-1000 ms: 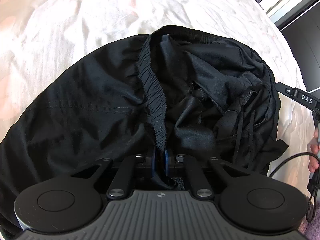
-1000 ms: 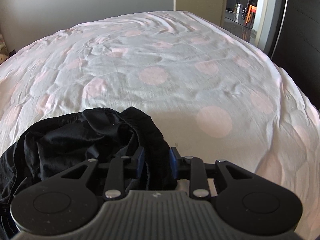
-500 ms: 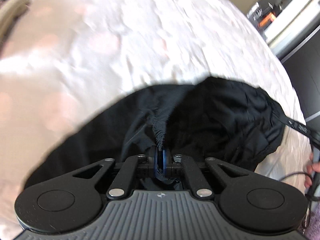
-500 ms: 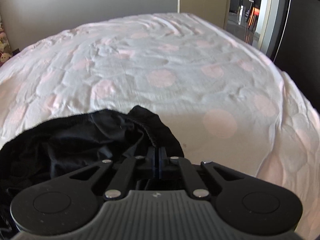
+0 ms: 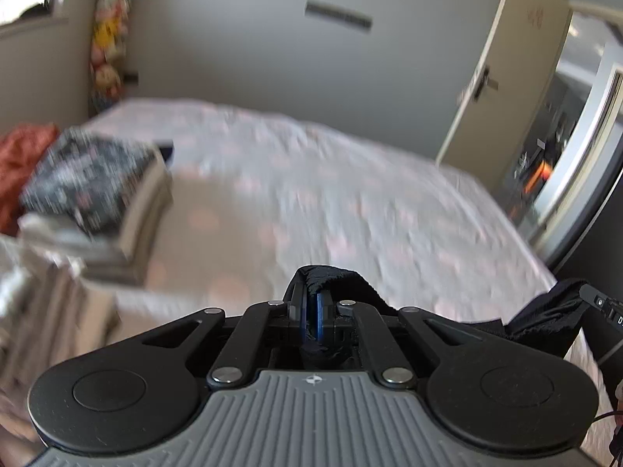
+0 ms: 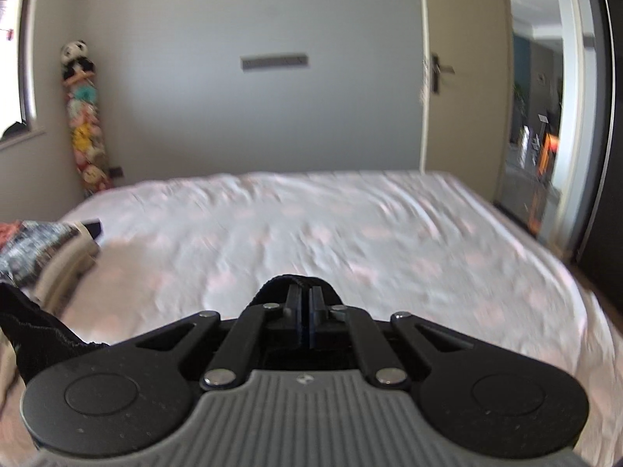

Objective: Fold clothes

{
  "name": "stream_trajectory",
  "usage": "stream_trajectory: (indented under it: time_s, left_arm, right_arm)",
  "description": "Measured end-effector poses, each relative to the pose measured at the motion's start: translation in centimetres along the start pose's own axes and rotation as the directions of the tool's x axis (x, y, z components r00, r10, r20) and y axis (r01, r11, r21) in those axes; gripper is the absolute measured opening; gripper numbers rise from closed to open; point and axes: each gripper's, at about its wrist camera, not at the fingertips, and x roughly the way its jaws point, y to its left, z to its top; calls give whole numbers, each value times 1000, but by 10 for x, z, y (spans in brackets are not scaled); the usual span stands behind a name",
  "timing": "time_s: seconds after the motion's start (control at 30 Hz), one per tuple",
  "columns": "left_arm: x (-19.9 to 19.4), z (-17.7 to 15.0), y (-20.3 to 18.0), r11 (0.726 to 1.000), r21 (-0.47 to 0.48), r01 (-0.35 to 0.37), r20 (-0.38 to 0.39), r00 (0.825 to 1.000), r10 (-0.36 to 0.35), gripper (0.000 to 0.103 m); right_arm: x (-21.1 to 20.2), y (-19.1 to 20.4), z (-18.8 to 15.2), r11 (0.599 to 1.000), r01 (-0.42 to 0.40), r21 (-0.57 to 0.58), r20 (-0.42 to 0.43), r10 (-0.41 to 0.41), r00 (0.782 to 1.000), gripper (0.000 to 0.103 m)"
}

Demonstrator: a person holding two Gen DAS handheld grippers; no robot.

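Note:
My left gripper (image 5: pixel 310 303) is shut on the black shorts (image 5: pixel 342 278); a fold of black cloth bulges over its fingertips and a stretch of the waistband (image 5: pixel 545 315) hangs off to the right. My right gripper (image 6: pixel 305 303) is shut on the same black shorts (image 6: pixel 272 286), with more of the cloth (image 6: pixel 35 330) hanging at the left. Both grippers hold the shorts lifted above the bed (image 6: pixel 350 241). Most of the garment hangs below both views.
A stack of folded clothes (image 5: pixel 93 190) sits on the bed's left side, also in the right wrist view (image 6: pixel 39 249). An orange garment (image 5: pixel 19 155) lies behind it. A wall, a door (image 6: pixel 463 78) and a column of plush toys (image 6: pixel 83 124) stand beyond the bed.
Both grippers have risen from the bed with the shorts, and the views now tilt up to the far wall. The right gripper closed on the cloth a second ago.

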Motion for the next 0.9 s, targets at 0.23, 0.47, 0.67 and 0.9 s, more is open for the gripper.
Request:
stream_trajectory:
  time_s: [0.23,0.47,0.67,0.9]
  left_arm:
    - [-70,16,14,1000,5,-3,156,988,2,3]
    - [-43,-72,56,997,-1,-82,-67,994,82,3]
    - [-8,-151,89,993,-31,-114,-297,950,100,3]
    - [10,-211,100,990,5,-142,-452,883,129,4]
  right_arm:
    - [-39,45,48,996,-77,-55,134,84,987,4]
    - [-31,71,-29,989,-143,-41,-63,140,988,4]
    - [-21,75,-112,993,-111,27,-243,114,963,5]
    - [-18,73,-182,997,-59,58,-383,77,920,4]
